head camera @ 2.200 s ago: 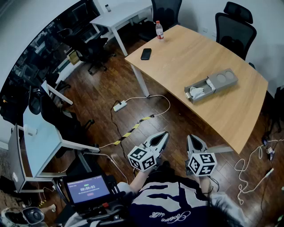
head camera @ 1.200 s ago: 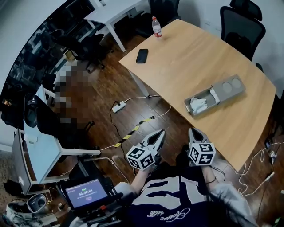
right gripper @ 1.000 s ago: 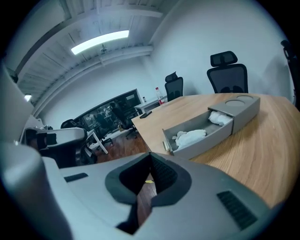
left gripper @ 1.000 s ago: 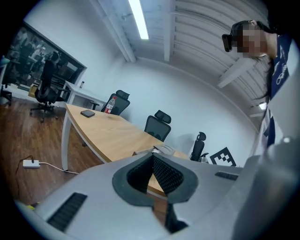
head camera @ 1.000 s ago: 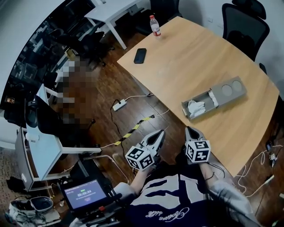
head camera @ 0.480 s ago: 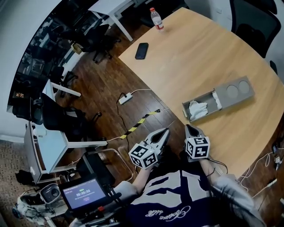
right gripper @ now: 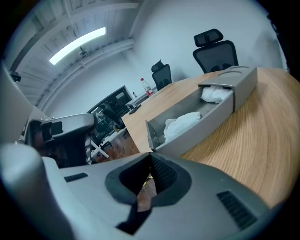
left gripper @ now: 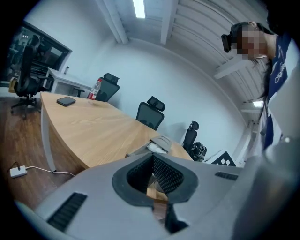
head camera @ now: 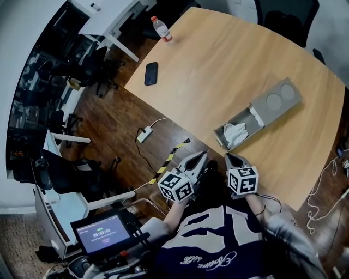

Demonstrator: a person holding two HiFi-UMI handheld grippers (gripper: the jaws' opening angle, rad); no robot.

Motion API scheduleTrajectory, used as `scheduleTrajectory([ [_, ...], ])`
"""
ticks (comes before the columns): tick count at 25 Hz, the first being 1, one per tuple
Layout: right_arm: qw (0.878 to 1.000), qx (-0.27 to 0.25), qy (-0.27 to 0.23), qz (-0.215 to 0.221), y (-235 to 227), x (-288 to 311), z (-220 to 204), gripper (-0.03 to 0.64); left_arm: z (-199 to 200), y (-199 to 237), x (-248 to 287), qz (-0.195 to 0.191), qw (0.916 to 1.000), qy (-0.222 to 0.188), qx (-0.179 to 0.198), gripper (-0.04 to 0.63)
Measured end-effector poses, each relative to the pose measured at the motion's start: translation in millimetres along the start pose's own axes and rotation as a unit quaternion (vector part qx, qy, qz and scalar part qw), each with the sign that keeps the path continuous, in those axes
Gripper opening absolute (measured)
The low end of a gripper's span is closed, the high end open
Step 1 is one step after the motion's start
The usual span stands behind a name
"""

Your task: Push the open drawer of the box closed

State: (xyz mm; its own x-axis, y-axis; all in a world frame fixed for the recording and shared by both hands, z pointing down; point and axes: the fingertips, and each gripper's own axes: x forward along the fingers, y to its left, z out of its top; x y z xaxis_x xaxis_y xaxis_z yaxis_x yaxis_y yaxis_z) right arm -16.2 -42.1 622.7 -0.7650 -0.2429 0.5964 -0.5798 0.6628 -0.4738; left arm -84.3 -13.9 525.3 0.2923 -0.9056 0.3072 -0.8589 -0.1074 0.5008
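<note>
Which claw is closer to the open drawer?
Right. The right claw sits just short of the drawer; the left claw is beside it, farther left.

**Office room, seen from above and from table height.** A dark wood floor [head camera: 117, 117] carries a large curved wooden table [head camera: 229, 65] at the right, with black office chairs [head camera: 286, 19] at its far side. A white desk [head camera: 106, 11] stands at the far left, a glass-topped desk [head camera: 60, 210] at the near left. A dark window [head camera: 32, 82] runs along the left wall. A white power strip [head camera: 144, 133] and a yellow-and-black strip [head camera: 166, 159] lie on the floor beside the table. The walls [left gripper: 178, 70] are pale; a long ceiling lamp [right gripper: 77, 44] is lit.
</note>
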Motion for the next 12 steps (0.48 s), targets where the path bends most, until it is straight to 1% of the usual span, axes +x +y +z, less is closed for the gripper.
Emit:
scheduleTrajectory([
  [4, 0.998, 0.059, -0.018, -0.031, 4.6, 14.0, 5.5, -0.003, 16.1, 20.6, 16.3, -0.052, 0.9982, 0.029, 0.01, 0.002],
  [7, 0.993, 0.1, -0.044, -0.053, 4.6, 10.5, 3.1, -0.003, 18.9, 19.5, 21.4, -0.084, 0.9952, 0.045, 0.024, 0.003],
  [10, 0.984, 0.148, -0.075, -0.072, 3.5, 4.8, -4.9, -0.003, 16.1, 14.9, 18.9, -0.113, 0.9906, 0.064, 0.044, 0.003],
  [12, 0.974, 0.188, -0.095, -0.084, 2.1, 12.6, 0.3, -0.003, 23.0, 26.3, 21.6, -0.125, 0.9875, 0.079, 0.055, 0.003],
])
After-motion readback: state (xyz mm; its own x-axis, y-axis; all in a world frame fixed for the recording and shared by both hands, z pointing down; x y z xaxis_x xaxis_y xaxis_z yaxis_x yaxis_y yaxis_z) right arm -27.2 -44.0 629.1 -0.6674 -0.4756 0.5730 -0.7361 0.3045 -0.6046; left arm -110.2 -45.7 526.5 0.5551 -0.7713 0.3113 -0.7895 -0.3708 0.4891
